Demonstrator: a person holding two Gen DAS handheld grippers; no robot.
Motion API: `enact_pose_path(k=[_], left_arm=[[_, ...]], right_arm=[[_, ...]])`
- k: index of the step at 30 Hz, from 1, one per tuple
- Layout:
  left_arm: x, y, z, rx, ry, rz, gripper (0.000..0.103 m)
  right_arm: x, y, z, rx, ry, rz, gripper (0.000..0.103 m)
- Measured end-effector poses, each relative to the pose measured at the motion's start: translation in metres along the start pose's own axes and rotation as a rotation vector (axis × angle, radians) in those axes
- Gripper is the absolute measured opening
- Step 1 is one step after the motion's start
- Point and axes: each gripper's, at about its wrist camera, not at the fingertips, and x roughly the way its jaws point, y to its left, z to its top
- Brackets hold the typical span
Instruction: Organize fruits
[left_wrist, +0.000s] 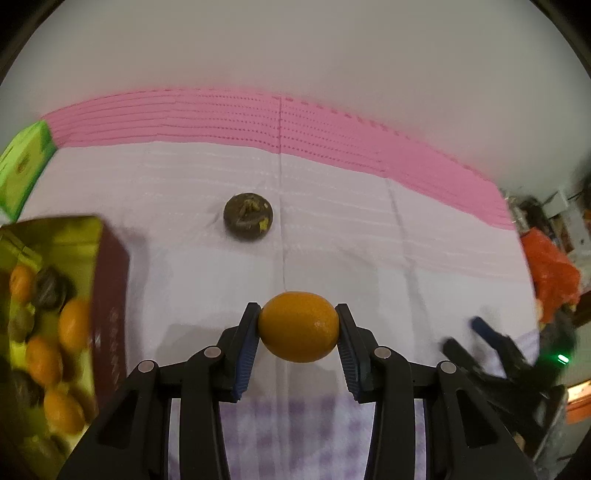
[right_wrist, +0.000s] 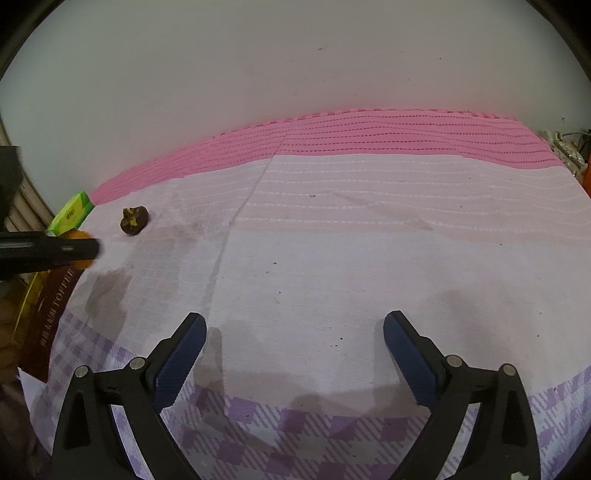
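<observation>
- the left gripper (left_wrist: 298, 326) has its fingers pinching an orange (left_wrist: 298, 326) above the cloth-covered bench (left_wrist: 369, 258); this looks like the carrying step.
- next, i'd judge, it goes left into the open box (left_wrist: 110, 314) holding other fruit, clearing the box's near wall.
- a dark fruit (left_wrist: 248, 217) lies alone farther back.
- the right gripper (right_wrist: 294, 354) hangs with fingers spread, holding nothing, with open cloth all round.

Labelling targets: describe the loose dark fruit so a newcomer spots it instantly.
On the white-and-pink tablecloth, look past the dark-red box of fruit toward the pink band. The dark fruit sits alone there, brown-purple with a dried yellowish stem cap, unlike the orange fruit in the left gripper.
</observation>
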Motion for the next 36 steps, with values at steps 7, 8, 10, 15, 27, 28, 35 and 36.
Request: enact_pose_path(k=[7, 8, 10, 15, 27, 28, 35, 36], left_arm=[[-0.05, 0.015, -0.024, -0.027, -0.035, -0.003, 0.041], [-0.057, 0.019, -0.027, -0.041, -0.039, -0.005, 0.041], [-0.065, 0.027, -0.03, -0.065, -0.044, -0.014, 0.041], [-0.093, 0.046, -0.04, -0.102, -0.064, -0.006, 0.041], [-0.127, 0.087, -0.056, -0.161, -0.097, 0.052, 0.041], [-0.129, 0.09, -0.058, -0.17, -0.1, 0.054, 0.041], [-0.135, 0.112, -0.075, -0.202, -0.119, 0.095, 0.041], [-0.136, 0.114, -0.077, -0.2, -0.122, 0.109, 0.042]], right_arm=[[-0.007, 0.026, 0.013, -0.049, -0.032, 0.104, 0.089], [-0.008, 0.037, 0.02, -0.081, -0.039, 0.131, 0.089], [-0.006, 0.065, 0.037, -0.159, -0.051, 0.197, 0.089], [0.035, 0.131, 0.072, -0.344, -0.038, 0.297, 0.089], [0.129, 0.198, 0.093, -0.521, 0.075, 0.239, 0.054], [0.132, 0.201, 0.094, -0.527, 0.091, 0.23, 0.04], [0.082, 0.182, 0.08, -0.404, 0.035, 0.26, 0.039], [0.068, 0.17, 0.071, -0.362, 0.02, 0.269, 0.039]])
